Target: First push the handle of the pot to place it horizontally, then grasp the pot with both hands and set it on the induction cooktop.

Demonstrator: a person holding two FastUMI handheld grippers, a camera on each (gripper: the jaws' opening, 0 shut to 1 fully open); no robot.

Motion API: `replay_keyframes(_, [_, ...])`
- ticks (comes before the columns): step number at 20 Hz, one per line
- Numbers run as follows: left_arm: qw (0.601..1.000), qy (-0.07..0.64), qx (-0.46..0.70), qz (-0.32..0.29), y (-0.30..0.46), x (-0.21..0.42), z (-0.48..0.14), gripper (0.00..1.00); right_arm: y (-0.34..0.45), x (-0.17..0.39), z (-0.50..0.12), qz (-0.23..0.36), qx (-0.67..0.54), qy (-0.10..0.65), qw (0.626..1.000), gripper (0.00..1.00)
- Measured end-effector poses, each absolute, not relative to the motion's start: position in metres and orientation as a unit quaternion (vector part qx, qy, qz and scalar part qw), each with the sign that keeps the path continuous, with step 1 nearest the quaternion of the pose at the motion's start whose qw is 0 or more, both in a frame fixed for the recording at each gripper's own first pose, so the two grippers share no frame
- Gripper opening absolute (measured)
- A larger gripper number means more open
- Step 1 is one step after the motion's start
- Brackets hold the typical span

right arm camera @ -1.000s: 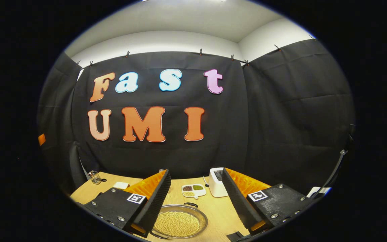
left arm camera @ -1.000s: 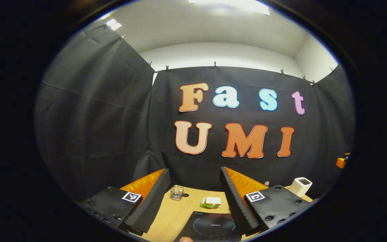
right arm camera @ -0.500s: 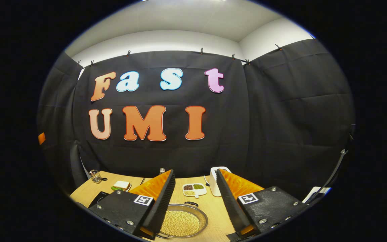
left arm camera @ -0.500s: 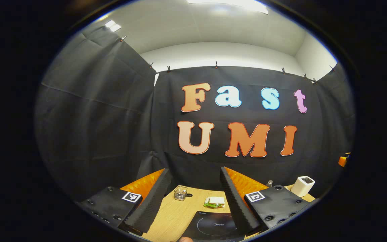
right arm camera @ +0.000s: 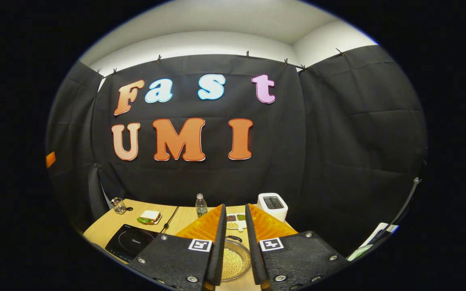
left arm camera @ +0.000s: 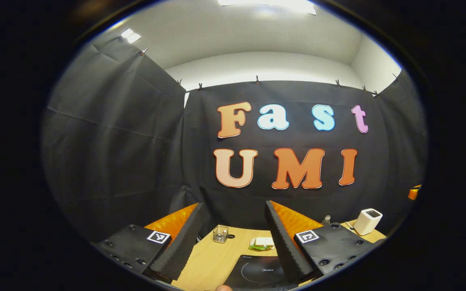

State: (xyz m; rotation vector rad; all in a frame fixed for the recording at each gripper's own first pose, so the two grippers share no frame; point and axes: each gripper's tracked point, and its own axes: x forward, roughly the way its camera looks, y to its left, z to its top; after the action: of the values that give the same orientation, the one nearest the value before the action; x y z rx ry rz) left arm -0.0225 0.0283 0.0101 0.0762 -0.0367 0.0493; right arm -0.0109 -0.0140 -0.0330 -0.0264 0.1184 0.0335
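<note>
Left gripper view, and the left gripper (left arm camera: 233, 238) hangs above the wooden counter (left arm camera: 208, 258) with its fingers (left arm camera: 180, 242) spread wide, nothing between them. Down at 6 o'clock between them lies the black induction cooktop (left arm camera: 259, 275), flat on the counter, with part of a hand (left arm camera: 223, 288) peeking in at the bottom edge. Beyond the cooktop at 12 o'clock there's a sandwich on a small plate (left arm camera: 262, 243), and over at 11 o'clock a small glass jar (left arm camera: 220, 234). Off at 2 o'clock, a white box-shaped appliance (left arm camera: 368, 221) stands near the far corner, a bottle top (left arm camera: 327, 220) just showing beside the right-hand finger. Over to the right gripper view: the right gripper (right arm camera: 235, 236) has its fingers (right arm camera: 217, 250) drawn close together, a narrow gap left, gripping nothing. Through that gap sits the pot (right arm camera: 235, 260), a shallow metal pan full of pale beans, on the counter right below the fingertips; its handle (right arm camera: 233, 238) shows as a dark loop at the far rim. At 10 o'clock from the pot is the cooktop, well apart from it. A water bottle (right arm camera: 201, 205) stands at 11 o'clock, and a divided dish of beans (right arm camera: 235, 218) lies just past the fingertips.
</note>
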Motion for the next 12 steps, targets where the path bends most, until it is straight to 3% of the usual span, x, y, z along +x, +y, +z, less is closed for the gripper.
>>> replay_keyframes(7, [0.998, -0.008, 0.041, 0.044, 0.042, -0.032, 0.001, 0.98, -0.006, -0.011, -0.073, 0.036, -0.011, 0.110, 0.993, 0.00])
replay_keyframes(12, [0.998, -0.002, 0.037, 0.043, 0.047, -0.033, -0.006, 0.98, 0.001, -0.017, -0.117, 0.043, -0.011, 0.166, 0.985, 0.00])
